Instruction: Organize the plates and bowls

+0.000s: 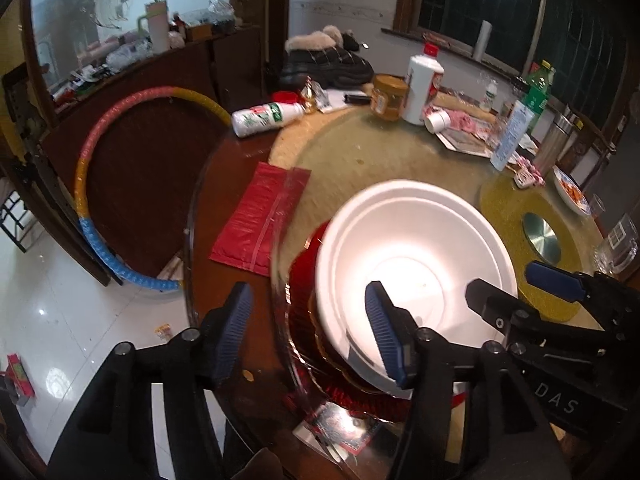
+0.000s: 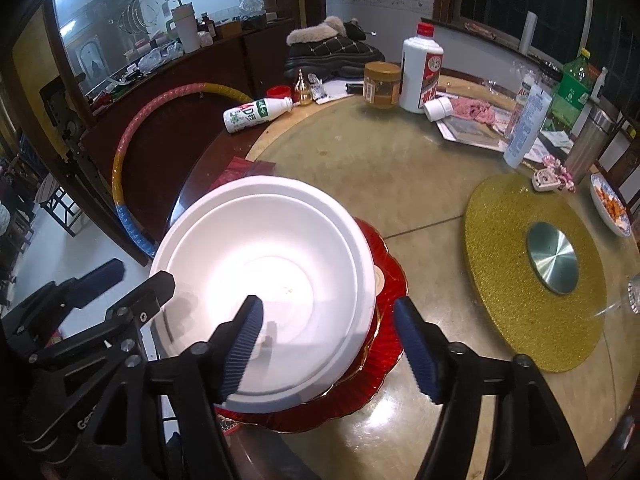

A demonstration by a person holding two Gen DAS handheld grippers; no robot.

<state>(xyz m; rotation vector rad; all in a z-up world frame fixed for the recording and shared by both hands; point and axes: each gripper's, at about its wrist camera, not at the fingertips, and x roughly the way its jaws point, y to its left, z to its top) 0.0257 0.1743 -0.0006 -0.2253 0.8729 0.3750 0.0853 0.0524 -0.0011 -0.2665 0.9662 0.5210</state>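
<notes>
A white foam bowl [image 1: 416, 256] sits on a red scalloped plate [image 1: 304, 280] at the near edge of the glass turntable; both also show in the right wrist view, the bowl [image 2: 264, 276] over the plate [image 2: 390, 276]. My left gripper [image 1: 310, 332] is open, its jaws straddling the bowl's left rim. My right gripper [image 2: 334, 344] is open, its jaws straddling the bowl's right rim. Each gripper appears in the other's view, the right one [image 1: 520, 284] and the left one [image 2: 132, 280].
A gold glitter disc [image 2: 520, 280] with a metal centre lies right of the bowl. A red packet [image 1: 260, 216] lies to the left. Bottles, a jar [image 2: 382, 84], a lying milk bottle [image 2: 256, 114] and a small dish with food [image 2: 612, 210] crowd the far side. A hula hoop [image 1: 100, 168] leans on a chair.
</notes>
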